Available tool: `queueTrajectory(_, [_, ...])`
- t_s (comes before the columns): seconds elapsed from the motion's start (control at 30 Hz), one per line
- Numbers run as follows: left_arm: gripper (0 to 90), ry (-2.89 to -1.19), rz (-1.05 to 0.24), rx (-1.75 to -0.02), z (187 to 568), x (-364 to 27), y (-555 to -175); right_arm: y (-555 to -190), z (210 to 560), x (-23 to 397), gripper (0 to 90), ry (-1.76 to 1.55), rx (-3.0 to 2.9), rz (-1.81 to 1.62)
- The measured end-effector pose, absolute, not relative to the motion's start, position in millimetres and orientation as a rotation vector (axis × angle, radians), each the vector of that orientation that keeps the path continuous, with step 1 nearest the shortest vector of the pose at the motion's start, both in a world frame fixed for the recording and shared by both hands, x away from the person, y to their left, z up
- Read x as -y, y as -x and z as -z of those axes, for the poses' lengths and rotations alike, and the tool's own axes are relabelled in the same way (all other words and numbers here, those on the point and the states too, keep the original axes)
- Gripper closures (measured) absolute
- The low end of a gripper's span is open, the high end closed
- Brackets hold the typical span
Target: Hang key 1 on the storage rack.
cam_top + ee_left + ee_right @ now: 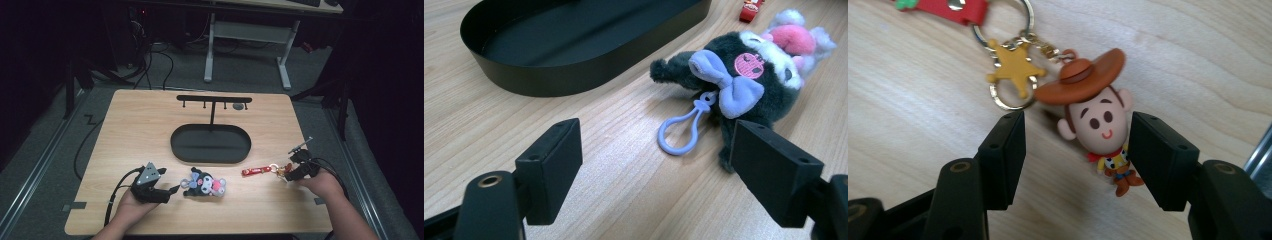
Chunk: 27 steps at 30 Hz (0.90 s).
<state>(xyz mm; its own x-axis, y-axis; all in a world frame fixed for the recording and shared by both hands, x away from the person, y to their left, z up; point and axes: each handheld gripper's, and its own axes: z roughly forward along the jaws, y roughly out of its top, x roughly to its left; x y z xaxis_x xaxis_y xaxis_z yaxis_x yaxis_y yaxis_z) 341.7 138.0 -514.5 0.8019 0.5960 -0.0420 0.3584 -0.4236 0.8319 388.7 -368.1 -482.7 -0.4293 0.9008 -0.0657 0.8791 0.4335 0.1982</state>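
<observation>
High view: L gripper (pixel 172 190) fingers spread beside plush keychain (pixel 204 183); R gripper (pixel 1075 150) fingers spread w/ cowboy figure keychain (pixel 1098 115) between, on bench (pixel 140 130).

Pale wood-grain table (pixel 614 195), smooth with a soft sheen. Matt black oval tray (pixel 574 40), metal by the look. Fuzzy dark plush toy (pixel 744 75), cloth bow, smooth plastic clip. Glossy cowboy figure (pixel 1100 120); shiny gold metal keyring (pixel 998 97).

Lab: desk frame (pixel 248 37), floor cables (pixel 155 62), dark surroundings.
</observation>
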Motion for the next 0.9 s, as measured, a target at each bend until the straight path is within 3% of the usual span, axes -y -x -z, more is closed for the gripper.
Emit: queueTrajectory(0.9, [21.4, -2.064, -0.305, -0.698, 515.8, -134.2, -341.3, -338.5, 476.5, 346.0, 45.0, -1.610, -2.596, -0.332])
